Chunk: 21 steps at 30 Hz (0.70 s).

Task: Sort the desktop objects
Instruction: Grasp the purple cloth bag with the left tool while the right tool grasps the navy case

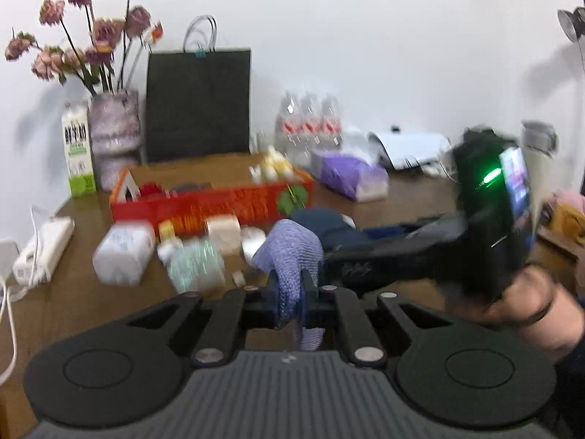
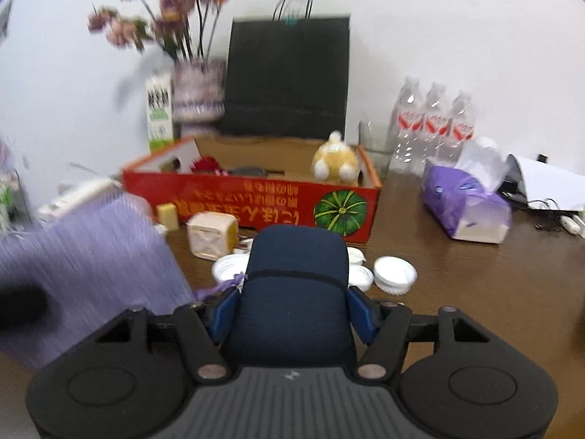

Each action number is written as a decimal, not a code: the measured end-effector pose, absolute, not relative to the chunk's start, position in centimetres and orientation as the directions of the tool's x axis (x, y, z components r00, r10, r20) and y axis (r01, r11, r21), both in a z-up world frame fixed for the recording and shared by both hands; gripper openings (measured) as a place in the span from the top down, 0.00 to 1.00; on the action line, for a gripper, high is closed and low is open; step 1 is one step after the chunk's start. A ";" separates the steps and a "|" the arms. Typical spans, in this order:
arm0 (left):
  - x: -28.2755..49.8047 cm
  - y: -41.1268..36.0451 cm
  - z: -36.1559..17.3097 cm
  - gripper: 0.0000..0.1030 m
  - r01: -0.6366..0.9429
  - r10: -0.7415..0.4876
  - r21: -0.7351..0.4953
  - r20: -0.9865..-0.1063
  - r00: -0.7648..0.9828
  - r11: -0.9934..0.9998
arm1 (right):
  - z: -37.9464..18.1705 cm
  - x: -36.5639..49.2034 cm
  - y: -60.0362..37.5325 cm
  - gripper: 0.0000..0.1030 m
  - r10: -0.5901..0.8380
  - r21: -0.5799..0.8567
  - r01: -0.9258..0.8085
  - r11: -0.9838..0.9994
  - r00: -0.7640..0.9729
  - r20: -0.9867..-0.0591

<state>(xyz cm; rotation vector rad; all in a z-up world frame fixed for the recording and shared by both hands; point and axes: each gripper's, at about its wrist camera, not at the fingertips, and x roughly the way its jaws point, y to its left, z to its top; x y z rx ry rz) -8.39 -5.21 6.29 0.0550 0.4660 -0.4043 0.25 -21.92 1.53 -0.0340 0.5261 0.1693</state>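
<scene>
On the left, the left gripper (image 1: 292, 294) is clamped narrow on a lavender knitted cloth (image 1: 290, 252), lifted clear of the brown wooden tabletop (image 1: 84, 292). Behind stands the red cardboard box (image 2: 252, 201), holding a yellow plush toy (image 2: 334, 164). To the right, the right gripper (image 2: 292, 309) grips a dark navy fabric item (image 2: 296, 285) between its blue pads (image 2: 360, 311), just in front of white round plastic lids (image 2: 395, 274).

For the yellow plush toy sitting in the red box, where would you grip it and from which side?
Judging from the right wrist view, grip the yellow plush toy across its rounded body, coming from above. It sits in the right rear corner of the red box, so the walls block a side approach, while its soft top pokes above the rim and should squash between the fingers.
</scene>
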 end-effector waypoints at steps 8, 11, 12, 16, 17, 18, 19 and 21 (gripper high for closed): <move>-10.6 -4.0 5.8 0.90 0.274 -0.257 -0.038 -0.487 0.835 0.961 | 0.5 -7.7 -23.3 0.39 0.215 0.108 -0.187 0.976 0.799 -0.561; -11.3 -3.8 6.1 0.90 0.248 -0.231 -0.031 -0.494 0.838 0.968 | 0.2 -9.1 -22.8 0.39 0.228 0.102 -0.209 0.973 0.777 -0.586; -11.4 -3.8 6.1 0.89 0.236 -0.219 -0.028 -0.496 0.840 0.971 | 0.2 -9.2 -22.6 0.39 0.235 0.098 -0.222 0.970 0.766 -0.598; -11.7 -3.5 5.8 0.89 0.204 -0.186 -0.020 -0.506 0.842 0.979 | -0.4 -9.4 -21.1 0.34 0.232 0.058 -0.250 0.967 0.755 -0.613; -11.6 -3.4 5.8 0.89 0.201 -0.183 -0.020 -0.509 0.841 0.979 | -0.5 -9.2 -21.0 0.31 0.225 0.055 -0.241 0.969 0.765 -0.603; -11.4 -3.3 5.7 0.89 0.196 -0.179 -0.021 -0.509 0.842 0.980 | -0.7 -9.1 -20.9 0.28 0.221 0.056 -0.235 0.970 0.770 -0.599; -11.3 -3.2 5.7 0.89 0.192 -0.176 -0.022 -0.506 0.844 0.981 | -0.9 -8.7 -20.7 0.24 0.216 0.055 -0.231 0.971 0.768 -0.603; -11.2 -3.1 5.7 0.89 0.199 -0.189 -0.034 -0.494 0.849 0.979 | -1.3 -7.9 -20.4 0.24 0.204 0.054 -0.217 0.975 0.762 -0.615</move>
